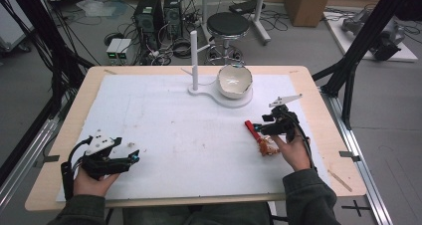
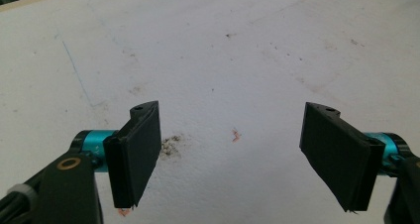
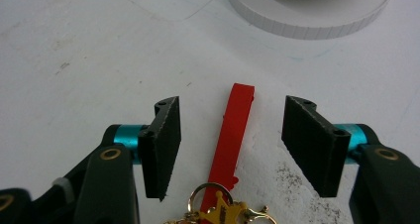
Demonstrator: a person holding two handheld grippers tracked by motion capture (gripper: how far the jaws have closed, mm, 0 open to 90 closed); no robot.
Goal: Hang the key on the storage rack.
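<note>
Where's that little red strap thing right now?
The red strap lies flat on the white mat at the table's right side, between the open jaws of the right gripper. Its gold keyring end points toward the person.

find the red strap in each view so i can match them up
High view: the red strap lies on the white table cover, right of centre, just ahead of the right gripper.
Right gripper view: it runs up the middle between the open jaws, its near end at a gold keyring.
Left gripper view: bare white cover in front of the jaws.
Shared landmark: the round white base under the bowl, at the top of the right gripper view.
</note>
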